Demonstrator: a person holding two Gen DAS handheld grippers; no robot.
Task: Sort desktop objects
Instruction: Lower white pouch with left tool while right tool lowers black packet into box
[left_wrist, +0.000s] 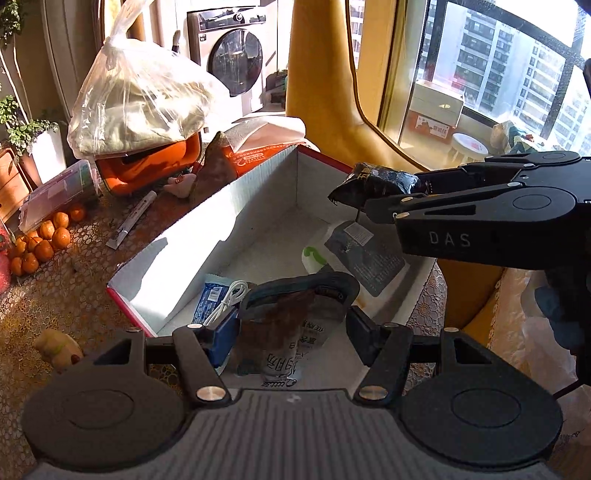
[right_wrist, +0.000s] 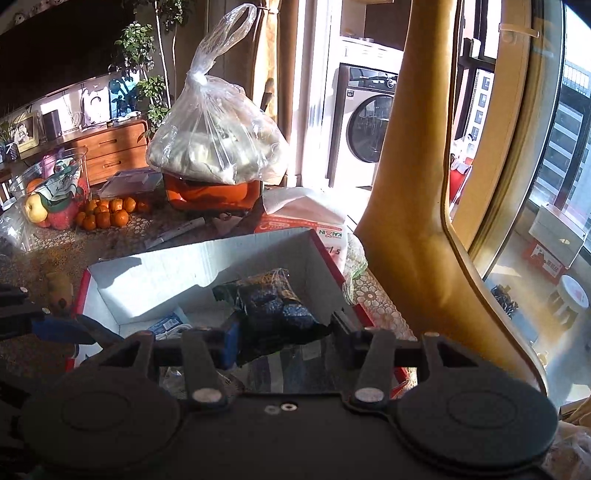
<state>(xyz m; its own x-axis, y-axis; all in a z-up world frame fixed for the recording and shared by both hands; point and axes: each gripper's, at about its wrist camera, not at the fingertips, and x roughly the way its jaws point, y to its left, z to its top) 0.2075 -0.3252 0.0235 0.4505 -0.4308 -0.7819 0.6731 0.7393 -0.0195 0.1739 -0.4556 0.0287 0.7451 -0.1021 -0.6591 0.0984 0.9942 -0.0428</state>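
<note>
In our left gripper (left_wrist: 291, 325) the jaws stand partly open and are closed on a grey-brown printed pouch with a dark curled top edge (left_wrist: 295, 317), which sits upright between the blue pads over the near end of the box. In our right gripper (right_wrist: 284, 332) the jaws, also partly open, pinch a crinkled black foil snack packet (right_wrist: 275, 306); from the left wrist view that same packet (left_wrist: 373, 182) hangs from the jaws above the far right side of the box.

Both packets sit over an open white cardboard box with red outer walls (left_wrist: 266, 192). Inside it lie a blue wrapped bar (left_wrist: 210, 299) and a coiled white cable (left_wrist: 227, 299) at the near left, and a dark flat pouch with a white label (left_wrist: 365, 254) next to a white item with a green mark (left_wrist: 314, 256) at the right.

The box rests on a bench covered with a lace-patterned cloth (left_wrist: 74, 288). Beyond it we see a white pen-like stick (left_wrist: 135, 218), a heap of small oranges (left_wrist: 42, 242), a clear plastic case (left_wrist: 55, 192), and an orange container (left_wrist: 147, 166) with a knotted clear plastic bag of pale goods (left_wrist: 140, 99) on top. A small tan figurine (left_wrist: 59, 349) stands near the box's near left corner. A yellow chair back (left_wrist: 325, 81) rises behind.
</note>
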